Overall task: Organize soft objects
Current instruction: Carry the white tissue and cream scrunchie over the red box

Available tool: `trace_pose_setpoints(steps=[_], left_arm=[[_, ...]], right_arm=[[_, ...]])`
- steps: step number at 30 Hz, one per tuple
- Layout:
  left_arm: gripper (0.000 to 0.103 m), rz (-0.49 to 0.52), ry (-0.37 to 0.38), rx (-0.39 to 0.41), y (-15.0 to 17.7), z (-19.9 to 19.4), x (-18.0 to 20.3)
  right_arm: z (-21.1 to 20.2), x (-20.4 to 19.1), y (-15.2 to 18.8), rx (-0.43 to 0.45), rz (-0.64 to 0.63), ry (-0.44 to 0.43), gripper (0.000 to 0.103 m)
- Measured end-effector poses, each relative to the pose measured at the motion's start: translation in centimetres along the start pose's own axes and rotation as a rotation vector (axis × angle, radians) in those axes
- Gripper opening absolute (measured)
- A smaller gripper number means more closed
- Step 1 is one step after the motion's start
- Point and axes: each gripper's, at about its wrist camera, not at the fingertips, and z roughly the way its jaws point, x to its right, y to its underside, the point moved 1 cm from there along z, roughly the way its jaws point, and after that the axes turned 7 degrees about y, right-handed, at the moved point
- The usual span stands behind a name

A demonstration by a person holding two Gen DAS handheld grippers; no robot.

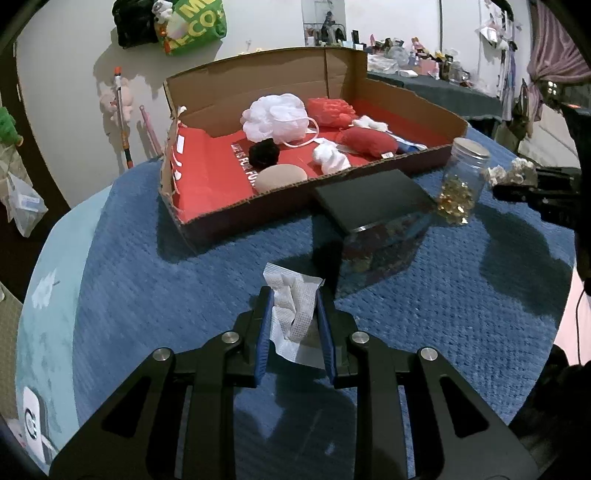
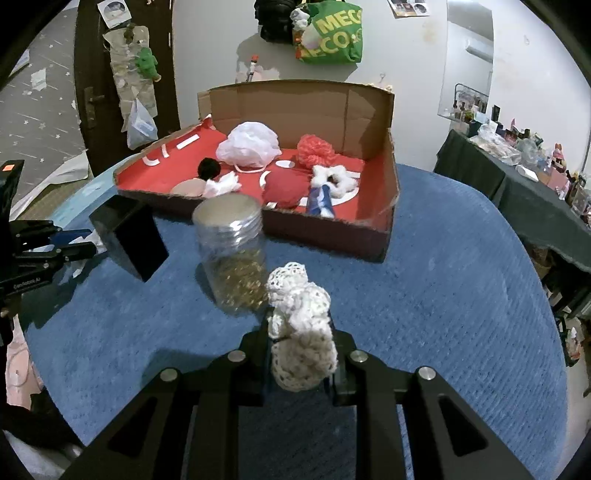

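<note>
Left wrist: left tool (image 1: 294, 295) clamps gauze (image 1: 291, 310); right tool (image 2: 298, 325) clamps lace (image 2: 301, 325) beside jar (image 2: 232, 254), short of box rim (image 2: 325, 218).

I see white wall (image 2: 399, 55) behind, green shopping bag (image 2: 332, 33) hanging high on it beside black bag (image 2: 273, 18). Dark wooden door (image 2: 96, 81) at left, papers and plastic bag hanging on it. Blue textured cover (image 2: 443, 295) spread over work surface. At right, side table under dark cloth (image 2: 517, 192), crowded with small clutter. Pink curtain (image 1: 550, 48) far right.
</note>
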Motion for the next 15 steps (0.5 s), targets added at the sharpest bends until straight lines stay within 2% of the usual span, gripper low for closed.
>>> trace_pose_setpoints(steps=[15], left_arm=[[0.022,0.074,0.017,-0.026,-2.9,0.1,-1.8]], right_arm=[[0.6,0.5,-3.8,0.004,-0.054,0.006,0.023]])
